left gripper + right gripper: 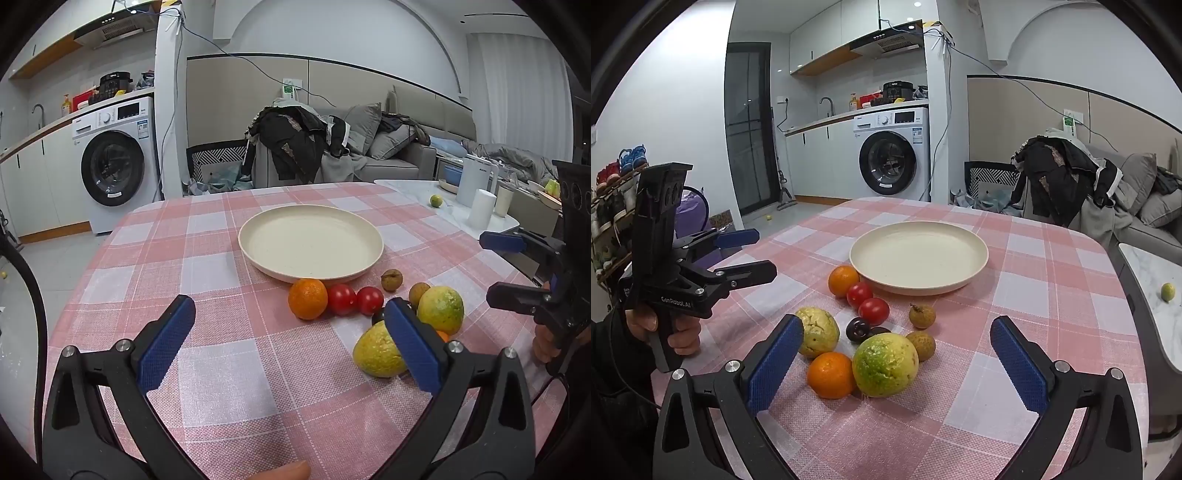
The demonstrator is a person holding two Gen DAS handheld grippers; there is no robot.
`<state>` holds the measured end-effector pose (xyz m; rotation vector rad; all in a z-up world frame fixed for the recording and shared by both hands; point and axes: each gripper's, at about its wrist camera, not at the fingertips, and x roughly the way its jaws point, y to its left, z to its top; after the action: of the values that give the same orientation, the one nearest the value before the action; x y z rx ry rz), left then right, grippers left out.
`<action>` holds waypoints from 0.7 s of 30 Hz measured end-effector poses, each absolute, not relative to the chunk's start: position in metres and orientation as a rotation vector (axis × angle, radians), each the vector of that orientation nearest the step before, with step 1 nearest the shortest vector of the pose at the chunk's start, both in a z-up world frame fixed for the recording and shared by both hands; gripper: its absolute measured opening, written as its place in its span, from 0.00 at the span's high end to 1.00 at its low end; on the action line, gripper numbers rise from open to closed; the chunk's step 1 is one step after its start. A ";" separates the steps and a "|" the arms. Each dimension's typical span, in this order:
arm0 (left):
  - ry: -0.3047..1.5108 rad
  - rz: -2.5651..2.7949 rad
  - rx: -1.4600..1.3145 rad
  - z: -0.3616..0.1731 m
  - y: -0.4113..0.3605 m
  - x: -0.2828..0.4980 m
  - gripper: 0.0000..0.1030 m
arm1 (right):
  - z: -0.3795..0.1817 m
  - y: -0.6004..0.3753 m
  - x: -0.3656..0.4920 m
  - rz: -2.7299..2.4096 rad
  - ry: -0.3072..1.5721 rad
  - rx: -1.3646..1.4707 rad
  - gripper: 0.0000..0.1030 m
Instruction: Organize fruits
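I am working in a lived-in home, an open flat where kitchen and living room share one space. At the left of my left wrist view a front-loading washing machine (114, 162) sits under a counter, with a tap (38, 110) beside it, a cooker pot (115, 84) on the worktop and a range hood (110, 31) at the upper left. At centre right a grey sofa (399, 155) is piled with clothes (295, 144) and cushions. The table (221, 332) below me wears a pink checked cloth. At the far left of my right wrist view stands a shoe rack (617, 192).
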<state>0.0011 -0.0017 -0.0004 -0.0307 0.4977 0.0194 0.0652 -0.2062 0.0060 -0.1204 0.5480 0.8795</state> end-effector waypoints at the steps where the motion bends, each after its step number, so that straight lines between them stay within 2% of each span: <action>1: 0.497 0.020 -0.030 0.000 -0.002 0.001 0.01 | 0.005 -0.206 0.066 0.881 0.549 -0.122 0.00; 21: 0.497 0.020 -0.027 0.000 -0.002 0.001 0.01 | 0.003 -0.204 0.067 0.881 0.545 -0.132 0.00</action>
<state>0.0011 -0.0021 -0.0004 -0.0266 0.4968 0.0197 0.0669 -0.2035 0.0034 -0.1317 0.5446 0.8814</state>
